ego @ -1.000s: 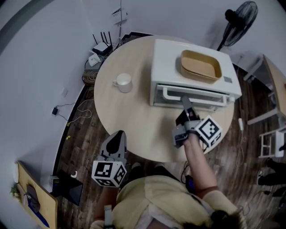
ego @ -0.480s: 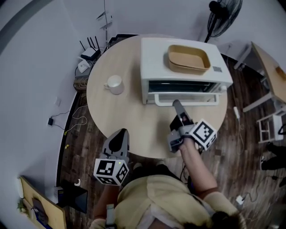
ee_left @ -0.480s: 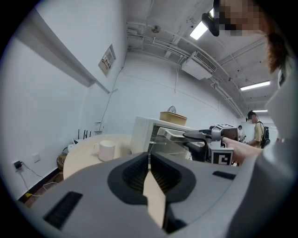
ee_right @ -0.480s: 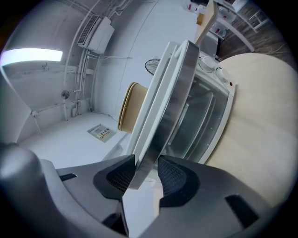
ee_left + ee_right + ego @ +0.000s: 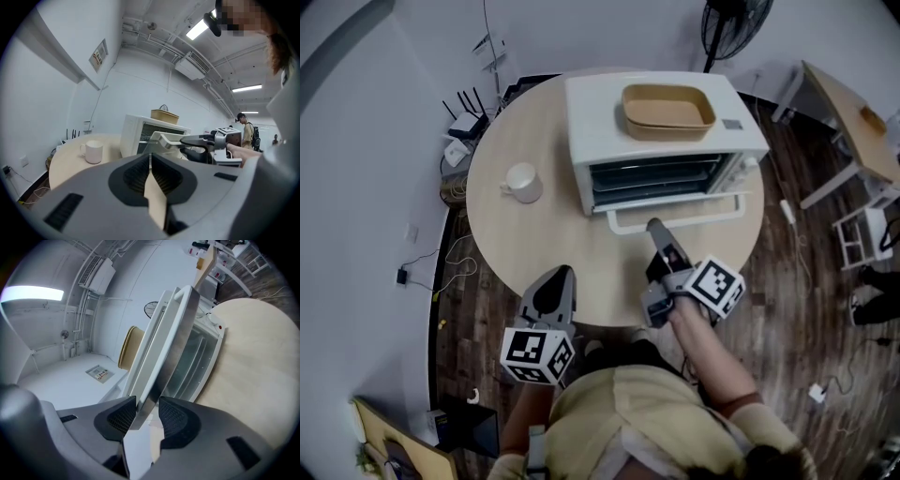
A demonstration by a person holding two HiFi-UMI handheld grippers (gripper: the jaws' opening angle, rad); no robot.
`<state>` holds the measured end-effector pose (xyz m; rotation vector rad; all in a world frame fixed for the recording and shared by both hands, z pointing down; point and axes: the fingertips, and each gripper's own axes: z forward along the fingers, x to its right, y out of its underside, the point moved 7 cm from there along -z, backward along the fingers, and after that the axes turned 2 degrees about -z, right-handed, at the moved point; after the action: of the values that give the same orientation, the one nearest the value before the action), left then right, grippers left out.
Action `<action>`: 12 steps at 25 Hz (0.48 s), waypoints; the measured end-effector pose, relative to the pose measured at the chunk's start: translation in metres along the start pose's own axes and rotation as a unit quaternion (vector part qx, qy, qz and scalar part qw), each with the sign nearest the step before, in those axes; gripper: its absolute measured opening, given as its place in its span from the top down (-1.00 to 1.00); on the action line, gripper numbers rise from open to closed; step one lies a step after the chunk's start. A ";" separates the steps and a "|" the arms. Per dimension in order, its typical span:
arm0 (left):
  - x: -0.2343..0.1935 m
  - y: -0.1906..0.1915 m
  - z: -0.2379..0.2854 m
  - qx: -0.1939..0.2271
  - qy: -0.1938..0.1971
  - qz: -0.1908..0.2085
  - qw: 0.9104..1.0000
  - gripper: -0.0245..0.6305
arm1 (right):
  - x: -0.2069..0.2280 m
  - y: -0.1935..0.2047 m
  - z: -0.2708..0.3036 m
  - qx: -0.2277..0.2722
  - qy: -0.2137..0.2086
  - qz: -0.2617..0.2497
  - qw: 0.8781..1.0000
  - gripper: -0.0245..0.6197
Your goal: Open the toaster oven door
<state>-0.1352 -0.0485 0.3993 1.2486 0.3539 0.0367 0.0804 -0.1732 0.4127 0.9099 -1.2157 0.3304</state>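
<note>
A white toaster oven (image 5: 656, 127) stands at the far side of the round wooden table (image 5: 544, 234). Its door (image 5: 675, 208) is swung down and outward, so the wire racks (image 5: 652, 178) show. My right gripper (image 5: 655, 230) is shut on the door handle; in the right gripper view the door's edge (image 5: 164, 352) runs between the two pads of that gripper (image 5: 147, 414). My left gripper (image 5: 559, 277) hangs over the table's near edge, shut on nothing. From the left gripper view (image 5: 150, 161) I see the oven (image 5: 140, 133) ahead.
A white mug (image 5: 522, 182) sits left of the oven. A tan tray (image 5: 667, 110) rests on the oven's top. Beyond the table are a fan (image 5: 733, 21), a router (image 5: 465, 123) with cables on the floor, and a wooden desk (image 5: 848, 108) at the right.
The oven door has gone from shut to swung open toward me. My right gripper has drawn back toward the table's near edge with the handle. The left gripper has stayed put.
</note>
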 end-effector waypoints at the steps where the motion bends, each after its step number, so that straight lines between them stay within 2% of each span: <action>1: 0.001 0.000 0.002 0.000 0.004 0.001 1.000 0.92 | 0.000 0.001 -0.001 0.000 -0.002 -0.001 1.000 0.46; 5: 0.005 -0.001 0.005 -0.003 0.016 0.005 1.000 0.92 | 0.002 0.007 -0.007 0.002 -0.006 -0.004 1.000 0.46; 8: 0.005 -0.001 0.006 -0.004 0.021 0.006 1.000 0.92 | 0.005 0.011 -0.015 0.000 0.016 -0.005 1.000 0.47; 12: 0.005 0.001 0.006 -0.005 0.025 0.006 1.000 0.92 | 0.008 0.018 -0.021 0.000 0.017 0.005 1.000 0.47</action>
<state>-0.1285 -0.0522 0.4003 1.2411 0.3896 0.0801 0.0851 -0.1478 0.4262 0.8953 -1.1889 0.3524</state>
